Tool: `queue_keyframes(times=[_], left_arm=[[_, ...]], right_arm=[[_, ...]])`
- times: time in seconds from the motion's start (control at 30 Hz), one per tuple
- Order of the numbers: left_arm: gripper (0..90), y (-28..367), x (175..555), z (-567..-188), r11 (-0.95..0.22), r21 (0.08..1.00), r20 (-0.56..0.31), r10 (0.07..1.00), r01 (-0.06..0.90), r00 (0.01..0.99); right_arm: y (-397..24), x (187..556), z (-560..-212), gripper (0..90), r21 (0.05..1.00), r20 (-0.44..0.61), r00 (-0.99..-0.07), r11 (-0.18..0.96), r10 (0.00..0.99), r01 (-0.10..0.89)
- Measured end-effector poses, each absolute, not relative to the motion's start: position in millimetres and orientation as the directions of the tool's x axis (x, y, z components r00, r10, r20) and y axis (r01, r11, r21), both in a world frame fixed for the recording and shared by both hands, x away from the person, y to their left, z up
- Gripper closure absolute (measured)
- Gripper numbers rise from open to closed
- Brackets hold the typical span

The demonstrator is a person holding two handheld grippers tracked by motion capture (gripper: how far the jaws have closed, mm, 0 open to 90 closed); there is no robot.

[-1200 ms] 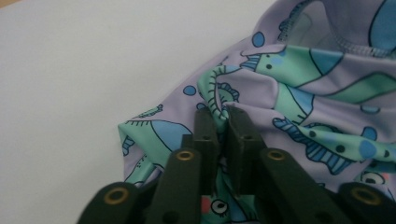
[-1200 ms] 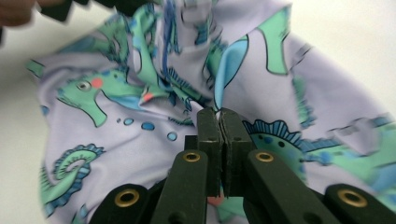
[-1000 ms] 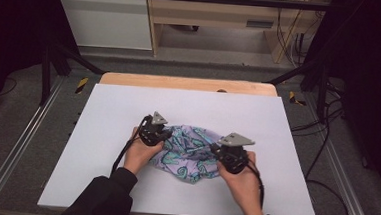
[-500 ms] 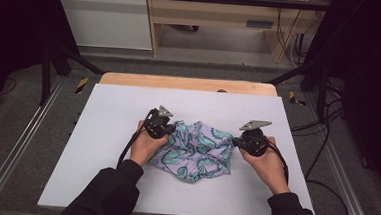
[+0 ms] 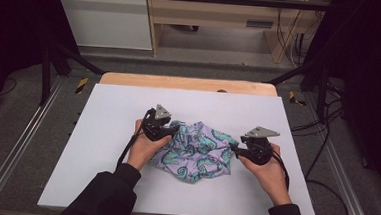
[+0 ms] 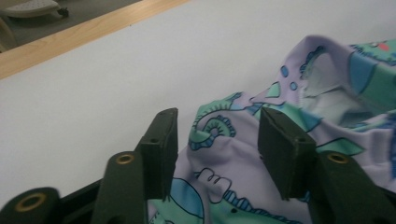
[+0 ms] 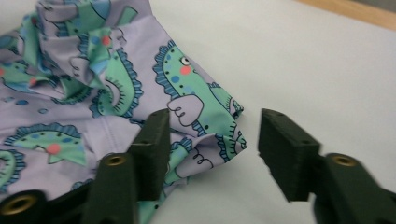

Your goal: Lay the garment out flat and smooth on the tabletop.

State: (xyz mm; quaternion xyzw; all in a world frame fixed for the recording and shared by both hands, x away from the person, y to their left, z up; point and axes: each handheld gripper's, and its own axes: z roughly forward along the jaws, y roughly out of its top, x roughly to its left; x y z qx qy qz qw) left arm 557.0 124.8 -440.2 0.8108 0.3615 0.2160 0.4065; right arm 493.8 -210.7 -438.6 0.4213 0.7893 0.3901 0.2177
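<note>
Item: dinosaur-print garment, bunched mid-table on white table, not yet spread or folded; left gripper jaws just opened, cloth between, unpinched; right gripper jaws just opened over hem corner, unpinched; flattening remains.

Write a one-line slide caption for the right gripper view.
Right gripper with jaws just opened around a corner of the lilac dinosaur-print cloth lying crumpled on the white table.
</note>
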Motion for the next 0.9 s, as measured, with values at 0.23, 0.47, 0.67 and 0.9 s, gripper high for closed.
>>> queue_keyframes(times=[0.23,0.47,0.67,0.9], left_arm=[[37.6,136,521,-422,-0.375,0.85,0.069,0.776,0.369,0.627],[23.5,135,488,-427,-0.36,0.859,0.061,0.778,0.364,0.626],[36.9,114,461,-448,-0.388,0.823,0.036,0.764,0.414,0.644],[48.6,93,467,-463,-0.397,0.787,-0.002,0.764,0.473,0.645]], right_arm=[[-205,459,-435,28.7,0.85,-0.031,-0.531,0.302,0.847,0.432],[-206,431,-443,16.8,0.893,-0.041,-0.472,0.244,0.881,0.379],[-211,426,-454,17.4,0.91,-0.013,-0.448,0.197,0.894,0.365],[-213,422,-465,17.1,0.909,-0.008,-0.438,0.189,0.899,0.371]])
